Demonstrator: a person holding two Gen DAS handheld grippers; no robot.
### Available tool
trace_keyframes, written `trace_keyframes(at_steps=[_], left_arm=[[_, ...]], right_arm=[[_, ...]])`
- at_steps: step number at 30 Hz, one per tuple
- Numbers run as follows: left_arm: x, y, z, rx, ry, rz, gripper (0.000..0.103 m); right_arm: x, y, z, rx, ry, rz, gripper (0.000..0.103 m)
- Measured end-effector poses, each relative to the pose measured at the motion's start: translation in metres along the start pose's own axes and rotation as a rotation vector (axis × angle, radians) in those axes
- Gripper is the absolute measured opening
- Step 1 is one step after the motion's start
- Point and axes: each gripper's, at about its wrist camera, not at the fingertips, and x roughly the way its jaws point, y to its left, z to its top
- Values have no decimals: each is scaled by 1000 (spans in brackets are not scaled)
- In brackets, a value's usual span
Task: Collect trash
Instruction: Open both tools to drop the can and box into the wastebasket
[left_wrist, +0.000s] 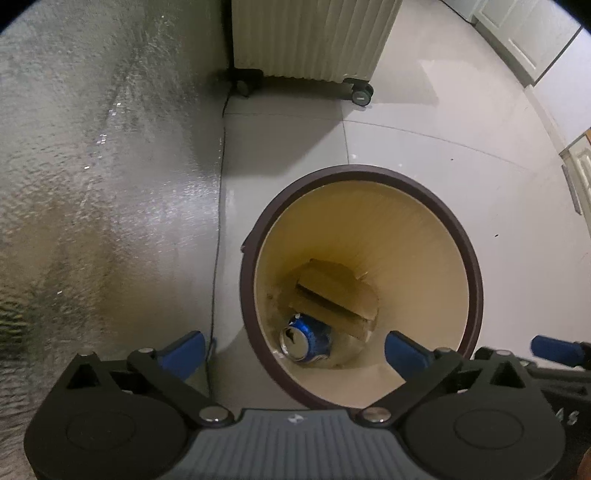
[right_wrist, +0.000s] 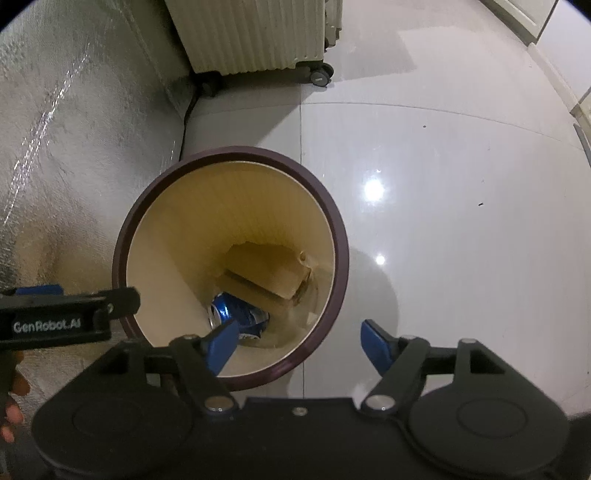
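A round bin with a dark brown rim (left_wrist: 476, 273) (right_wrist: 341, 236) and cream inside stands on the floor. At its bottom lie a blue drink can (left_wrist: 308, 338) (right_wrist: 242, 314) and a brown cardboard box (left_wrist: 334, 291) (right_wrist: 266, 271). My left gripper (left_wrist: 295, 349) hangs over the bin's near rim, open wide, nothing between its blue fingers (left_wrist: 404, 350). My right gripper (right_wrist: 299, 343) is also above the near rim, open and empty. The left gripper's black body (right_wrist: 66, 317) shows at the left edge of the right wrist view.
A ribbed cream appliance on castors (left_wrist: 310, 37) (right_wrist: 251, 37) stands behind the bin, its black cable (left_wrist: 218, 221) running along a textured silver wall (left_wrist: 92, 184). Glossy white floor tiles (right_wrist: 461, 166) spread to the right. Fingers of a hand (right_wrist: 14, 402) show at lower left.
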Motion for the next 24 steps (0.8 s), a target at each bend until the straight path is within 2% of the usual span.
trace_keyframes(at_steps=[7,12,21,24], left_arm=[[-13,7,-9,-6,-7,38,103],[-23,11,-17,-1,-14,68,103],[-44,10,-29,17,-11,119,103],[-55,7,-32,15,-24,114,103]], right_arm=[[-10,-8,-6,27,-21,-15,86],[-17,-16,-13,63,-45,-42,102],[-35,-23,-22,77,-76,-80,103],[-50,-22,-26,76,-97,-90,103]])
